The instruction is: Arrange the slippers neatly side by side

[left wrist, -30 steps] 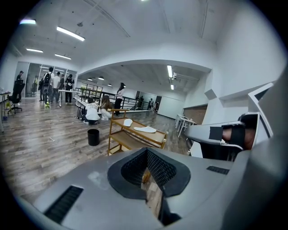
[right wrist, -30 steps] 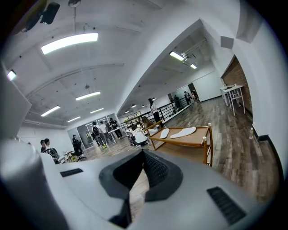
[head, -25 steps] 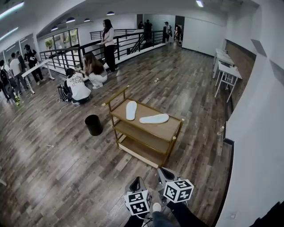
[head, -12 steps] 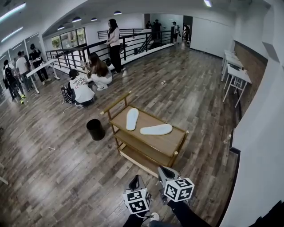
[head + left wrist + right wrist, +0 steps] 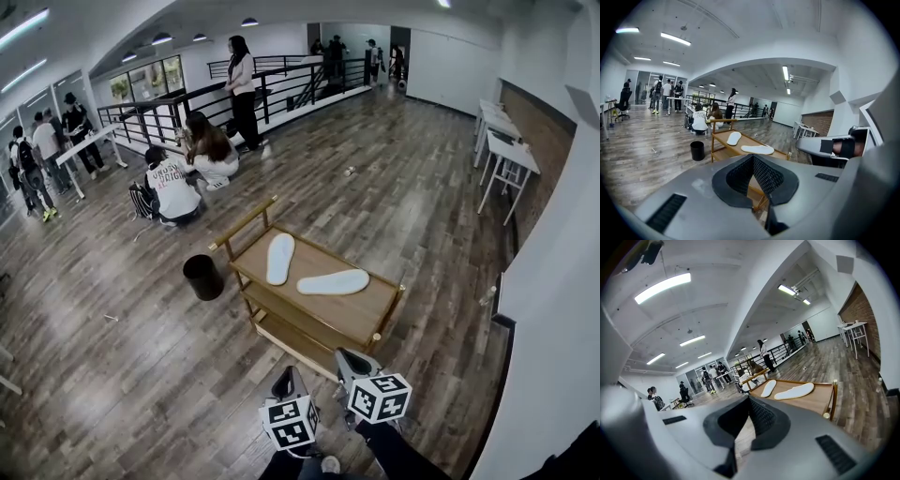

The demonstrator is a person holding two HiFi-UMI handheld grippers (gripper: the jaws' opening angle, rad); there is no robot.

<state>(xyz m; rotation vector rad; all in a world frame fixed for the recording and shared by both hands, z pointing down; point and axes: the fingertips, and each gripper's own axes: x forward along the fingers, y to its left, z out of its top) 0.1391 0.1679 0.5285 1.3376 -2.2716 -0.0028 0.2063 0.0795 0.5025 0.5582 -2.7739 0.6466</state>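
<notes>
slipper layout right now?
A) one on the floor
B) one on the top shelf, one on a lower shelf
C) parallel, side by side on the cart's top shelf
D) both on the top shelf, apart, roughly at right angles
D: in the head view the left slipper points away and the right slipper lies crosswise to it, both flat on the cart top, with a gap between them.

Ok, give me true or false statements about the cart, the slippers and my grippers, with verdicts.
1. The left slipper and right slipper both lie on top of the cart. True.
2. The slippers lie parallel, side by side. False: they sit at an angle to each other.
3. The left gripper holds a slipper. False: its jaws are together on nothing.
4. A black bin stands on the floor beside the cart. True.
5. The right gripper is wide open. False: it is shut and empty.
</notes>
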